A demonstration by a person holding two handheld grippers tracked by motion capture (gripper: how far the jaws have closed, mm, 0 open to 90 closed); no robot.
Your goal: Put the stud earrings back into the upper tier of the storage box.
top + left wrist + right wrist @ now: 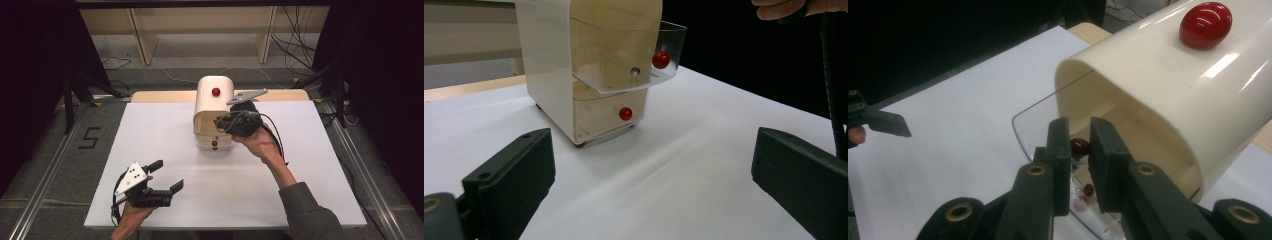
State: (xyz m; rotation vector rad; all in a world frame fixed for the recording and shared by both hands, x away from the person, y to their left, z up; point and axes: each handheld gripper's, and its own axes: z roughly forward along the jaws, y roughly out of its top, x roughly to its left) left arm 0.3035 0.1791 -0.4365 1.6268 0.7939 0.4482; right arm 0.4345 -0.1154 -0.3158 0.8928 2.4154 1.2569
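On the table, right gripper [1079, 150] fingers seemingly clamp one red knob [1078, 146]; left gripper [167, 177] fingers apart.

A white sheet [165, 145] covers the bench [155, 96], whose pale wooden edge shows along the far side. Beyond it a light wooden frame [145, 35] stands on the grey floor [60, 150], with black cables [295, 45] trailing near its right leg and a white cable [175, 77] lying just behind the bench. A black mark like a 5 [90, 137] sits on the floor at the left, beside a metal rail [50, 180].
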